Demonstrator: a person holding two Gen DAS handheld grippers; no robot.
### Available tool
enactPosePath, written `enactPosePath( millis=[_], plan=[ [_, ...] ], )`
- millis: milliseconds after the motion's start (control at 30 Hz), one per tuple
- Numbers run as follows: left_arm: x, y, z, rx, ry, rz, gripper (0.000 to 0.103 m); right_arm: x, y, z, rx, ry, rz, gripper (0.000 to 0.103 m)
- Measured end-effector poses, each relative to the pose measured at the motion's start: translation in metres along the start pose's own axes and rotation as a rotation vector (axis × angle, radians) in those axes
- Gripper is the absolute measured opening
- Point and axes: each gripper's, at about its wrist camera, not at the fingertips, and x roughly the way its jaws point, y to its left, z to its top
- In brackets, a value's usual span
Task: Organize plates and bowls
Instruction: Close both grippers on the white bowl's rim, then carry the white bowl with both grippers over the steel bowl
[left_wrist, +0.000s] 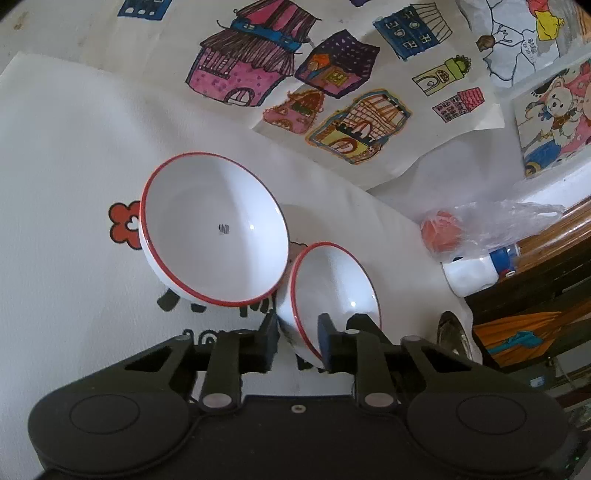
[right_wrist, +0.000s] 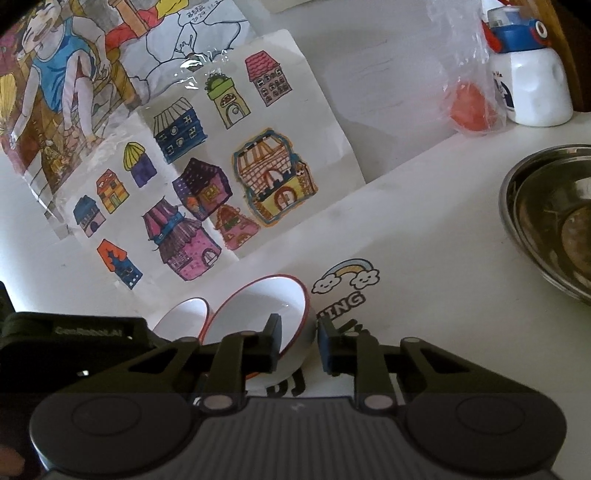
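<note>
Left claw (left_wrist: 297, 341) hides small bowl's (left_wrist: 334, 291) near rim.

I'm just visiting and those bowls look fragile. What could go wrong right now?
The left gripper straddles only the rim of the smaller bowl, and the right gripper likewise the larger bowl; an edge hold could slip. The two bowls sit very close, so lifting one may knock the other. The steel bowls stand nearby and could be bumped.

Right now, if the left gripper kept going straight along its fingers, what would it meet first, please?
The left gripper already straddles the rim of the smaller red-rimmed bowl, so that bowl comes first. The larger red-rimmed bowl sits beyond, to the left; depth between them is unclear.
</note>
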Motion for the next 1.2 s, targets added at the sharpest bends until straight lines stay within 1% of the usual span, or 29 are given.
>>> enactPosePath(
  millis=[267,433,633,867,1033,1200],
  plan=[
    [-0.007,-0.004,-0.004,0.046,-0.022,-0.005,0.019,-0.006,0.004,-0.005,-0.012,0.01,-0.025,0.022],
    [-0.019,-0.006,-0.009,0.054,-0.027,-0.029,0.019,-0.025,0.014,-0.009,-0.023,-0.019,-0.032,0.022],
    [-0.053,-0.014,-0.017,0.077,-0.063,-0.069,0.019,-0.056,0.036,-0.009,-0.06,-0.061,-0.032,0.022],
    [-0.104,-0.019,-0.034,0.117,-0.11,-0.097,0.019,-0.097,0.066,-0.018,-0.095,-0.106,-0.016,0.022],
    [-0.137,-0.014,-0.05,0.136,-0.125,-0.105,0.019,-0.123,0.084,-0.032,-0.115,-0.121,-0.005,0.022],
    [-0.162,-0.003,-0.068,0.151,-0.136,-0.089,0.019,-0.141,0.099,-0.053,-0.129,-0.108,0.0,0.023]
  ],
)
